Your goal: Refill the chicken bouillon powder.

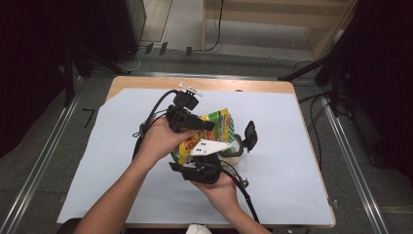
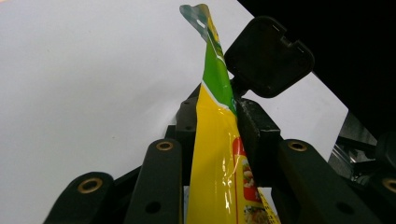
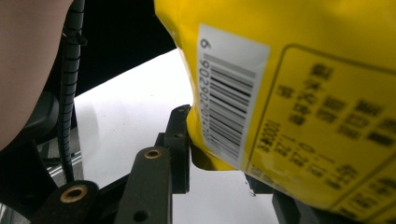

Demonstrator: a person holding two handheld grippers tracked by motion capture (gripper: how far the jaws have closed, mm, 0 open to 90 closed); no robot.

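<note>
- Left gripper (image 1: 207,124): held above the middle of the white sheet (image 1: 122,146), its jaws pointing toward three o'clock in the high view. In the left gripper view the jaws stand narrow, one on each side of the snack bag (image 2: 217,154), which runs edge-on up between them toward twelve o'clock; whether the pads press on it I cannot tell.
- Snack bag (image 1: 214,134): yellow and green, lifted off the table (image 1: 146,83) between the two hands, at the centre of the high view.
- Right gripper (image 1: 238,144): at about five o'clock from the left one. In the right gripper view its jaws are partly closed, one on each side of the bag's lower corner, beside the barcode (image 3: 229,93).
</note>
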